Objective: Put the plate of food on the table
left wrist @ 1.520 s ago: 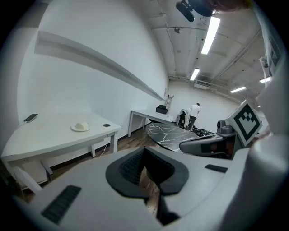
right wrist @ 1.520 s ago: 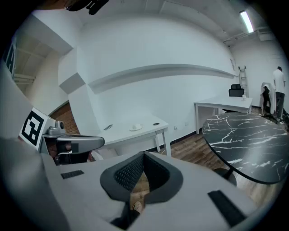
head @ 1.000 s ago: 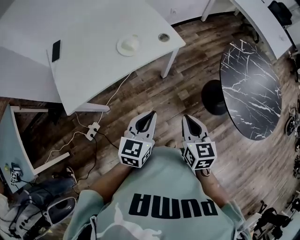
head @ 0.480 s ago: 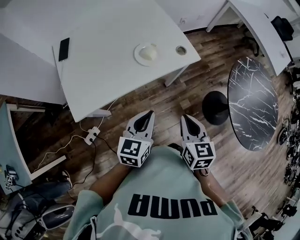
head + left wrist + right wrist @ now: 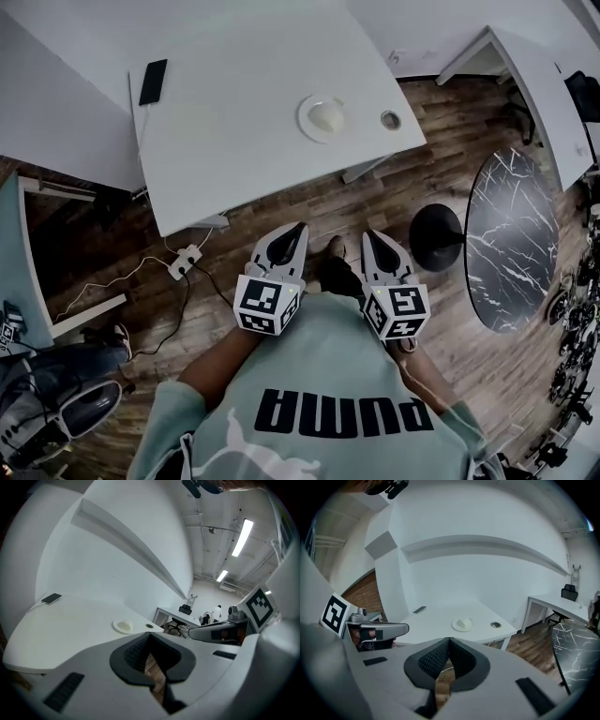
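A white plate with a pale mound of food (image 5: 324,117) sits on the white table (image 5: 234,122), near its right edge; it also shows small in the left gripper view as the plate (image 5: 124,626) and in the right gripper view as the plate (image 5: 463,624). My left gripper (image 5: 299,228) and right gripper (image 5: 369,234) hang side by side over the wooden floor, close to my body and well short of the table. Both are shut with nothing between the jaws.
A black phone (image 5: 153,82) lies at the table's far left corner, and a round cable hole (image 5: 390,119) is right of the plate. A power strip with cables (image 5: 184,262) lies on the floor. A round black marble table (image 5: 506,234) stands at right.
The view has moved forward: the white table and plate have come closer and shifted to the right in the head view. Both grippers keep their place in front of my body, still shut.
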A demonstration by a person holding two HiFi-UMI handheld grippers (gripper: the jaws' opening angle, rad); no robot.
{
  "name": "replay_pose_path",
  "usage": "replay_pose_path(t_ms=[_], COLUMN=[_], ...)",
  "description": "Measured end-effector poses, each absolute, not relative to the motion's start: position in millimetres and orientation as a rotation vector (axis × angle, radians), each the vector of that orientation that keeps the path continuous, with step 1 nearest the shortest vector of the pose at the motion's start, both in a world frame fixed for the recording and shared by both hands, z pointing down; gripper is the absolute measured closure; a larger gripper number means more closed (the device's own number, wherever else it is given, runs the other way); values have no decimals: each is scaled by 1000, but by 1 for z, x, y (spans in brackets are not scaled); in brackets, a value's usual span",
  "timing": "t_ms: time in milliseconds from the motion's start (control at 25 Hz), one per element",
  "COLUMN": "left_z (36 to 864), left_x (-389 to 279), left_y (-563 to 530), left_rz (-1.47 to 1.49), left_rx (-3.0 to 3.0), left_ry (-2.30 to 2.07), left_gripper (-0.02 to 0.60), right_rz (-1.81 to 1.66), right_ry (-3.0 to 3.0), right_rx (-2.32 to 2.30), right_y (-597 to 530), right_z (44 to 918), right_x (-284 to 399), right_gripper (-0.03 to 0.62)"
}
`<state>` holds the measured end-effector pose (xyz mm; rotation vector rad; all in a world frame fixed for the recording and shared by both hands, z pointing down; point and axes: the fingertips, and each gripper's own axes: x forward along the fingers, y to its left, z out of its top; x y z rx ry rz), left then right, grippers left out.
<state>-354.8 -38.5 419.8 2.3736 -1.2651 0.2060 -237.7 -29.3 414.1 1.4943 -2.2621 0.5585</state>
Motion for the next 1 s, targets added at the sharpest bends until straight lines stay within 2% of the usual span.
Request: replay_pose_path(t_ms=[320,1000], left_z=[416,413], left_x=[-356,-264], left_y=[-62,-117], left_rz=[225,308], left_rx=[2324,2239], left_ry=[-1356,-1481], left_gripper=[575,575], right_rz=[553,587], right_ry=[-2342,-2517], right_rx=[1401,1270], right_y=[-66,-139], right_z=[412,411], right_x=[-239,-145], right_gripper=[586,586])
